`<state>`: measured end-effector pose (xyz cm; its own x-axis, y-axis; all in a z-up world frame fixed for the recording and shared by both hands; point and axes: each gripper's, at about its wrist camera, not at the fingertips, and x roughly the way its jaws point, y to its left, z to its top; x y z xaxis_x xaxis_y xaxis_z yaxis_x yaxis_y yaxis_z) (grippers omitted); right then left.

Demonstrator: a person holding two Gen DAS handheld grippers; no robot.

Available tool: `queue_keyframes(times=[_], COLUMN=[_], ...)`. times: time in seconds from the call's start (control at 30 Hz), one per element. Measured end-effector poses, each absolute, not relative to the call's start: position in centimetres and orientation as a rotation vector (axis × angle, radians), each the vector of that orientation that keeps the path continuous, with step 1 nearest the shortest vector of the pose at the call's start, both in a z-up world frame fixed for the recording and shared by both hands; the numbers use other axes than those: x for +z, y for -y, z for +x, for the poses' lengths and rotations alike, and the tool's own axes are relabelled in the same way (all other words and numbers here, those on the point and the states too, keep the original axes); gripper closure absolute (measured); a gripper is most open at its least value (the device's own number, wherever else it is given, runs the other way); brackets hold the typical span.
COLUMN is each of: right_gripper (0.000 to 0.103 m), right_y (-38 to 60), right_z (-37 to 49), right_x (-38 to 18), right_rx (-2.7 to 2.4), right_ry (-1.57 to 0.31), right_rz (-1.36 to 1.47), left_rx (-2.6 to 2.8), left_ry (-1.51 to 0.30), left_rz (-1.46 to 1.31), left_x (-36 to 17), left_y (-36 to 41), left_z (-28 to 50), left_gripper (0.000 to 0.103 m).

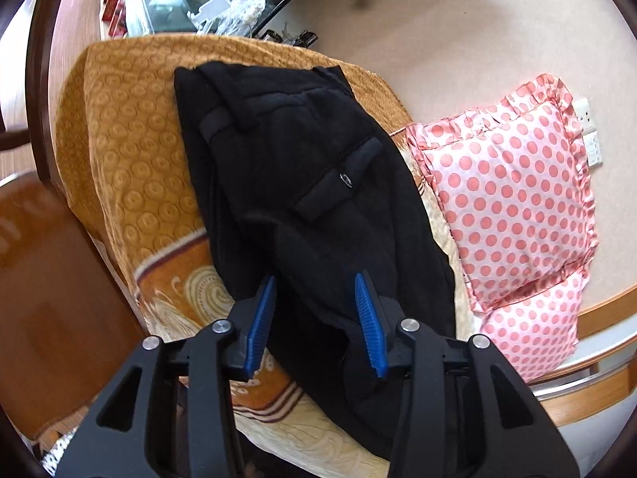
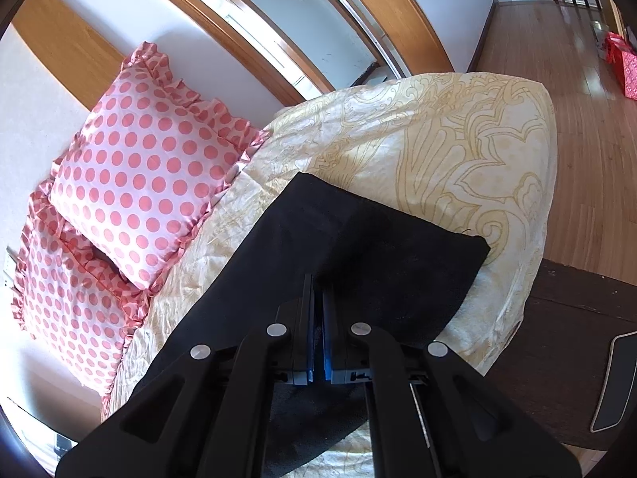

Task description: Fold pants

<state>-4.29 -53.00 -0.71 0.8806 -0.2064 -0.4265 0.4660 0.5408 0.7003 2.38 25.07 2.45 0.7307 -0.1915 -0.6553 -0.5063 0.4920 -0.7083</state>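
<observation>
Black pants [image 1: 302,167] lie lengthwise on the bed, waistband and a flapped back pocket at the far end in the left wrist view. My left gripper [image 1: 315,279] hovers over the near part of the pants, blue pads apart; dark cloth lies between them, and I see no pad pressing on it. In the right wrist view the leg end of the pants [image 2: 398,255] lies on the cream bedspread. My right gripper [image 2: 317,281] is shut on the pants there, and a ridge of cloth rises from the closed fingertips.
An orange patterned blanket [image 1: 131,151] covers the bed's far side, and a cream bedspread [image 2: 458,139] the other end. Two pink polka-dot pillows [image 1: 513,191] [image 2: 135,175] lean at the wall. Wooden floor [image 2: 557,59] lies beyond the bed edge, and a dark wooden piece [image 2: 565,326] stands close by on the right.
</observation>
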Motion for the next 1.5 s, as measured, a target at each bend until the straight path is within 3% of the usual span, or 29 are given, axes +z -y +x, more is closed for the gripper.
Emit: queue_keyframes(times=[0.07, 0.13, 0.17, 0.4, 0.47, 0.5, 0.53, 0.57, 0.7, 0.87, 1.17, 1.4, 1.5], right_gripper=[0.1, 0.1, 0.1, 0.1, 0.1, 0.1, 0.1, 0.1, 0.1, 0.1, 0.1, 0.1, 0.091], right_y=[52.9, 52.9, 53.0, 52.9, 52.9, 52.9, 52.9, 52.9, 53.1, 53.7, 53.8, 54.5, 55.0], right_z=[-4.3, -4.3, -4.2, -4.2, -4.1, -4.2, -4.2, -4.2, -4.4, -4.6, -6.1, -7.2, -7.4], right_x=[-0.6, -0.6, -0.6, -0.6, -0.6, -0.7, -0.7, -0.7, -0.7, -1.4, 1.4, -2.2, -2.3], right_rx=[-0.41, -0.413, -0.413, -0.407, -0.407, -0.407, -0.407, -0.406, -0.41, -0.413, -0.451, -0.452, -0.41], right_ry=[-0.312, -0.314, -0.315, -0.318, -0.319, -0.32, -0.32, -0.32, -0.313, -0.325, -0.285, -0.365, -0.354], right_rz=[0.909, 0.906, 0.907, 0.902, 0.904, 0.905, 0.904, 0.903, 0.902, 0.917, 0.833, 0.901, 0.969], left_rx=[0.203, 0.171, 0.166, 0.224, 0.242, 0.259, 0.27, 0.285, 0.292, 0.366, 0.375, 0.369, 0.365], left_ry=[-0.753, -0.737, -0.729, -0.687, -0.686, -0.689, -0.69, -0.69, -0.659, -0.754, -0.759, -0.768, -0.775], left_rz=[-1.095, -1.128, -1.13, -1.143, -1.141, -1.137, -1.127, -1.106, -0.927, -0.792, -0.72, -0.72, -0.702], left_x=[2.5, 2.4, 2.4, 2.1, 2.1, 2.2, 2.3, 2.5, 5.1, 3.3, 3.5, 3.1, 3.3], left_y=[-24.9, -24.6, -24.5, -26.1, -26.6, -27.0, -27.3, -27.5, -26.8, -26.1, -25.0, -25.3, -25.1], left_z=[2.2, 2.2, 2.3, 3.9, 4.0, 4.0, 4.1, 4.0, 3.1, 3.9, 4.2, 4.3, 4.5], left_gripper=[0.061, 0.048, 0.047, 0.049, 0.053, 0.06, 0.076, 0.086, 0.092, 0.09, 0.076, 0.073, 0.068])
